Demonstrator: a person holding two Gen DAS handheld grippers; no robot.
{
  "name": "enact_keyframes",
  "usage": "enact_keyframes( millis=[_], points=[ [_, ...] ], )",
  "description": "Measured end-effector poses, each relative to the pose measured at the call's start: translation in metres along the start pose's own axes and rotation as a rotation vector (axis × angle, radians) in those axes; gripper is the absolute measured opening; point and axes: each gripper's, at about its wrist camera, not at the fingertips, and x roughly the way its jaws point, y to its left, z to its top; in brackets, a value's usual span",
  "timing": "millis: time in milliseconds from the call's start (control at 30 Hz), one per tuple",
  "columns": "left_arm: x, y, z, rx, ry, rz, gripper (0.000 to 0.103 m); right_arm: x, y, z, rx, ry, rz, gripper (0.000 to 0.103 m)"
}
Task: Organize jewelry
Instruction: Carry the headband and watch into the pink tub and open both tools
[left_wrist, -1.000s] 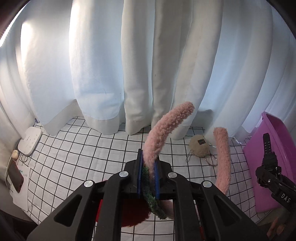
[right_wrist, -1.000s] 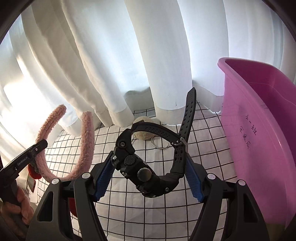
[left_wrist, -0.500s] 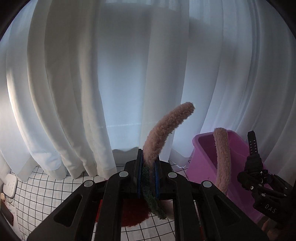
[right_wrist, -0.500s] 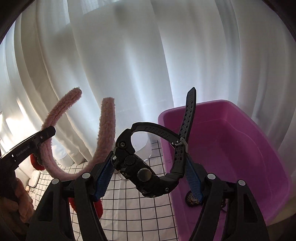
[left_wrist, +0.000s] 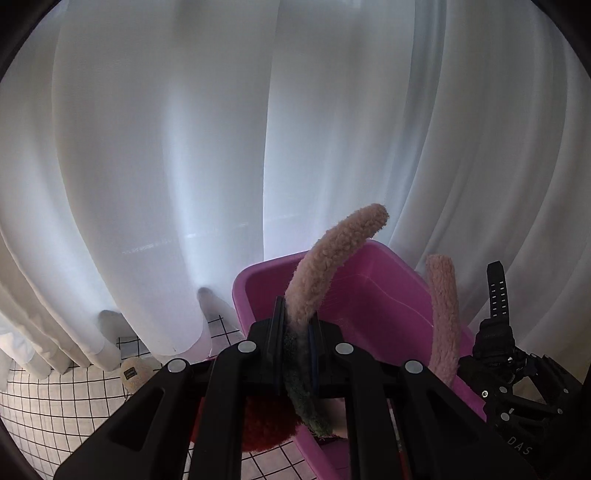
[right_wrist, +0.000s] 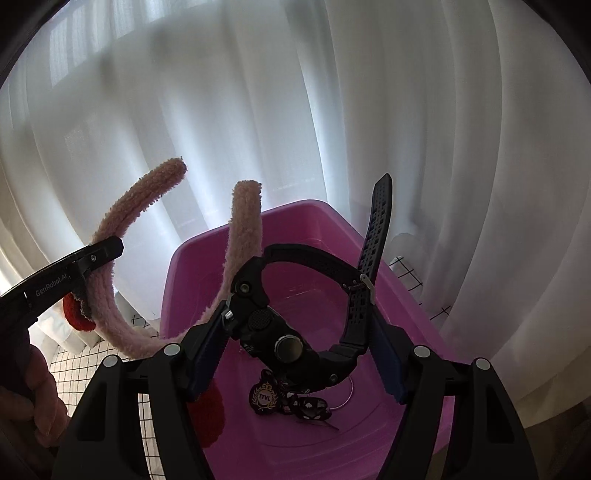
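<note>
My left gripper (left_wrist: 297, 332) is shut on a fuzzy pink headband (left_wrist: 332, 251) with a red and green trim; its two ends stand up over the pink bin (left_wrist: 373, 302). The headband also shows in the right wrist view (right_wrist: 243, 236), left of the bin (right_wrist: 325, 229). My right gripper (right_wrist: 295, 350) is shut on a black wristwatch (right_wrist: 291, 332) and holds it above the bin's inside. The watch shows at the right edge of the left wrist view (left_wrist: 495, 325). A dark badge with a bow (right_wrist: 288, 400) lies on the bin floor.
White curtains (left_wrist: 184, 166) hang right behind the bin. The table has a white cloth with a black grid (left_wrist: 55, 406). A beige plush keyring (left_wrist: 135, 373) lies on the cloth left of the bin.
Both grippers have swung right from the table toward the pink bin. The bin now sits under the headband and the watch. The grips have not changed.
</note>
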Motion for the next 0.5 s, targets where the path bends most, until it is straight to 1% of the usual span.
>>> enact_keyframes(
  millis=[167,300,367,467,500],
  points=[
    [0.038,-0.02,-0.007,0.009,0.08,0.019,0.011,0.026,-0.003,-0.009,-0.016,0.075,0.004,0.069],
    [0.058,-0.023,-0.008,0.009,0.126,0.027,0.012,0.041,-0.002,-0.01,-0.025,0.115,0.007,0.069],
    [0.065,-0.026,-0.009,0.01,0.144,0.043,0.014,0.049,-0.005,-0.011,-0.027,0.132,0.006,0.069],
    [0.073,-0.026,-0.012,0.001,0.178,0.053,0.019,0.056,-0.008,-0.009,-0.018,0.157,0.007,0.069],
    [0.074,-0.024,-0.014,-0.004,0.187,0.053,0.022,0.057,-0.01,-0.008,-0.009,0.16,0.011,0.069]
  ],
)
